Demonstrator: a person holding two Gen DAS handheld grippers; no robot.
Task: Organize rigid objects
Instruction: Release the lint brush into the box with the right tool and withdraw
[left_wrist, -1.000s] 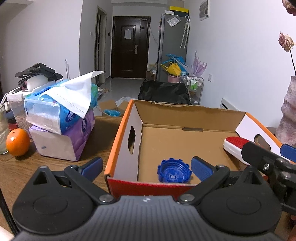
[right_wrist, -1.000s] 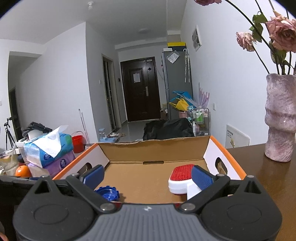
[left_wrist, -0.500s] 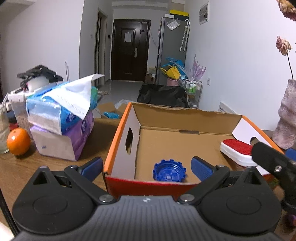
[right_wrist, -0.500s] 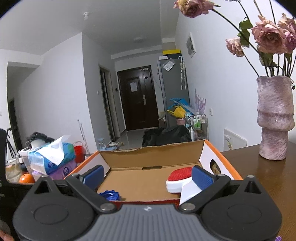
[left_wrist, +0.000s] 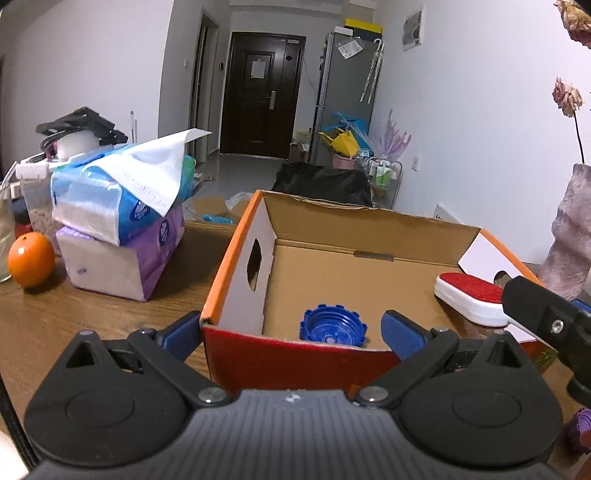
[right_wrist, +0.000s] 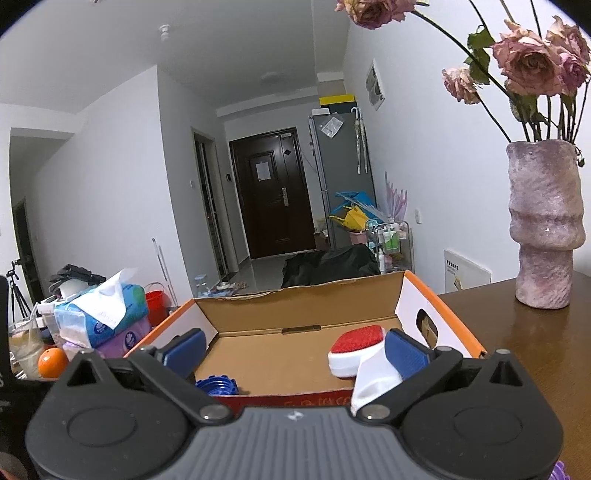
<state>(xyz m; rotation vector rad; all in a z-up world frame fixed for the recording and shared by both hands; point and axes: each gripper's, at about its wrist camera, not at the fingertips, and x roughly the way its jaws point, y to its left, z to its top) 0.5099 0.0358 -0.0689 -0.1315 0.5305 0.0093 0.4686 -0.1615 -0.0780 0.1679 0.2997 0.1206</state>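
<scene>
An open cardboard box (left_wrist: 236, 266) with orange edges is sitting on a brown wooden table (left_wrist: 92, 314). A blue ridged bottle cap (left_wrist: 334, 326) is lying on the box floor near the front wall, toward the left. A white brush with a red bristle pad (left_wrist: 471, 293) is resting at the right side of the box, just beside the right wall with its hand hole; in the right wrist view its white handle (right_wrist: 373, 376) is reaching back toward the right blue pad, and whether it is touching the pad cannot be told.

The left gripper (left_wrist: 291, 332) is hovering at the near wall of the box with its jaws spread wide and nothing between them. The right gripper (right_wrist: 295, 349) is likewise standing spread apart, gripping nothing.

Left of the box, two stacked tissue packs (left_wrist: 118, 229) are sitting with a tissue sticking up, and an orange (left_wrist: 31, 258) is lying beside them. A mottled pink vase (right_wrist: 543, 229) of dried roses is standing on the table to the right, well apart from the box
</scene>
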